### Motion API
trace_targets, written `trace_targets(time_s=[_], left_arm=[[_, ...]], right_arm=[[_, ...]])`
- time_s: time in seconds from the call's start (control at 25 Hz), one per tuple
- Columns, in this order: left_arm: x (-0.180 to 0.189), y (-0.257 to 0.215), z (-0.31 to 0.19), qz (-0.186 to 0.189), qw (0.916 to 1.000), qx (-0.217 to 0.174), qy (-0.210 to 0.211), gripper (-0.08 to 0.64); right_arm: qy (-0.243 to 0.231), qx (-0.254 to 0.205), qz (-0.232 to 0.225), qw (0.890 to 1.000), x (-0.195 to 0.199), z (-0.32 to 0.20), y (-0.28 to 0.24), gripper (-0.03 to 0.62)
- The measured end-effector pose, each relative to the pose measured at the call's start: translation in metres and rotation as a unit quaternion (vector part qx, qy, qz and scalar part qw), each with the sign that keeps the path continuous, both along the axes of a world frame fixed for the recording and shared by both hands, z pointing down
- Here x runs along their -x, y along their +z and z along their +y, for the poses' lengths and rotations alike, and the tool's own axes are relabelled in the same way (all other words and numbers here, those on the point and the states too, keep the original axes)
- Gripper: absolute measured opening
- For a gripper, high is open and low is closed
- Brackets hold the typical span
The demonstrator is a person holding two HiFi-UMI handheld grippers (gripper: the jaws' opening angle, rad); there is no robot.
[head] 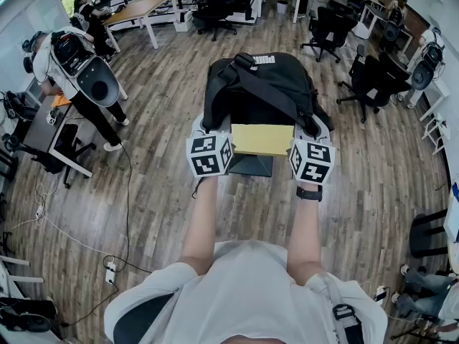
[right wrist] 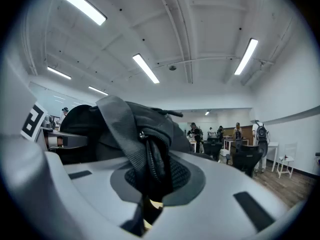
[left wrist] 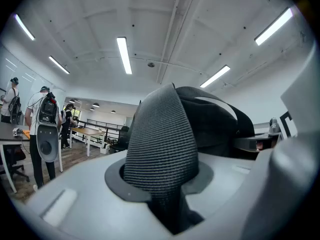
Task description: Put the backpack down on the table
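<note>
The black backpack (head: 258,92) hangs in front of me over the wood floor, held from both sides. My left gripper (head: 204,127) is shut on a wide grey webbing strap (left wrist: 160,139) of the backpack, which fills the gap between its jaws. My right gripper (head: 313,129) is shut on a bunched part of the backpack with a zipper and strap (right wrist: 147,159). Both grippers point level. A yellow flat surface (head: 262,139) shows between the two marker cubes, just below the backpack; what it belongs to I cannot tell.
Black office chairs (head: 326,27) stand at the back and right. Desks (head: 140,9) line the far left. A person wearing a backpack (head: 79,70) stands at the left by a dark desk (head: 39,124). Cables and a power strip (head: 109,271) lie on the floor at left.
</note>
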State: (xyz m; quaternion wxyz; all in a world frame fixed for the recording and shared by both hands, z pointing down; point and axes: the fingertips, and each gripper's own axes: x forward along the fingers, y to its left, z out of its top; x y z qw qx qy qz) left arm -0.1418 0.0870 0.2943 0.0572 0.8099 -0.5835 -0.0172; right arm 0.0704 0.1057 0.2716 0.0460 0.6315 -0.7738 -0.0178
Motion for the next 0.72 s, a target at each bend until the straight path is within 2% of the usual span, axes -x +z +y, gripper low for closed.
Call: trace_targets(time_s=[0.24, 0.72], left_arm=[[0.0, 0.0, 0.001, 0.009, 0.9999, 0.002, 0.008, 0.12], [-0.016, -0.006, 0.007, 0.006, 0.9998, -0.006, -0.016, 0.126]], right_arm=[[0.002, 0.0, 0.004, 1.0, 0.0, 0.0, 0.0, 0.038], [-0.004, -0.002, 0.002, 1.0, -0.018, 0.003, -0.003, 0.038]])
